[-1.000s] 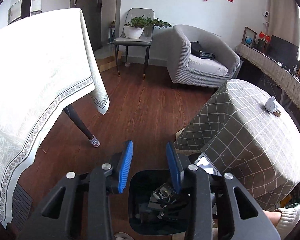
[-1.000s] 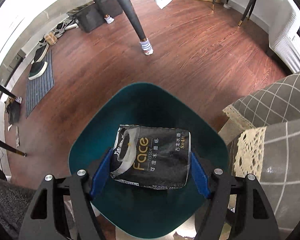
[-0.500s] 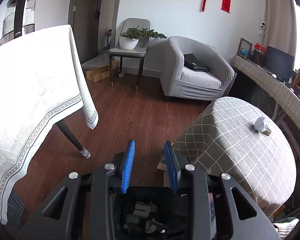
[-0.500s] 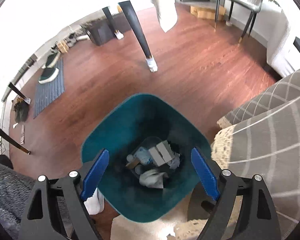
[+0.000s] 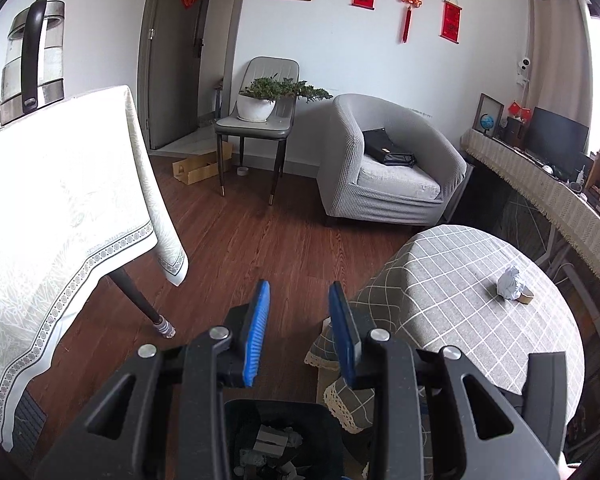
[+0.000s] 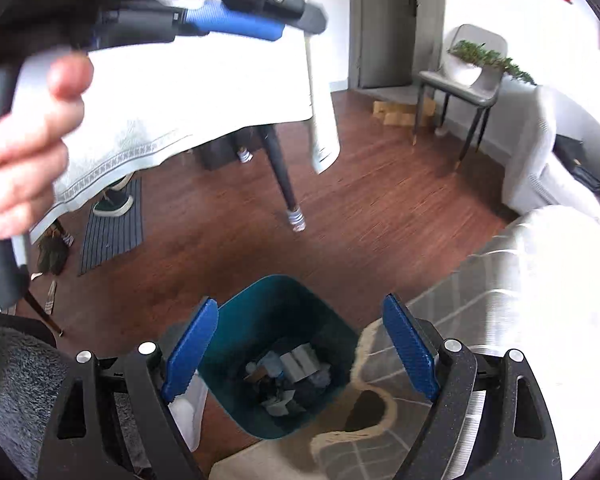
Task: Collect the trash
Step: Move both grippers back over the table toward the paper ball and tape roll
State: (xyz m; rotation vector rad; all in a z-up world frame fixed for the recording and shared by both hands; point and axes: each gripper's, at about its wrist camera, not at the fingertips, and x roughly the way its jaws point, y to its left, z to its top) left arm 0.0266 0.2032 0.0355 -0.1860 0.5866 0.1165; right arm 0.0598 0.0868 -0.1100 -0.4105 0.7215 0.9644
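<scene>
Cream tablecloth (image 5: 60, 208): its hanging edge is on my far left, with one dark table leg under it.
My left gripper (image 5: 300, 328): jaws only partly apart, nothing between them.
Floor (image 5: 252, 248): bare wood between the two tables, free room ahead.
Bin (image 6: 276, 344): on the floor, trash inside, its rim just beside the checked cloth edge.
My right gripper (image 6: 300, 344): jaws wide, holding nothing.
Crumpled paper (image 5: 510, 282): on the checked table (image 5: 460, 300), near its far right edge.

Teal bin (image 6: 284, 320), grey checked tablecloth (image 5: 460, 280)
</scene>
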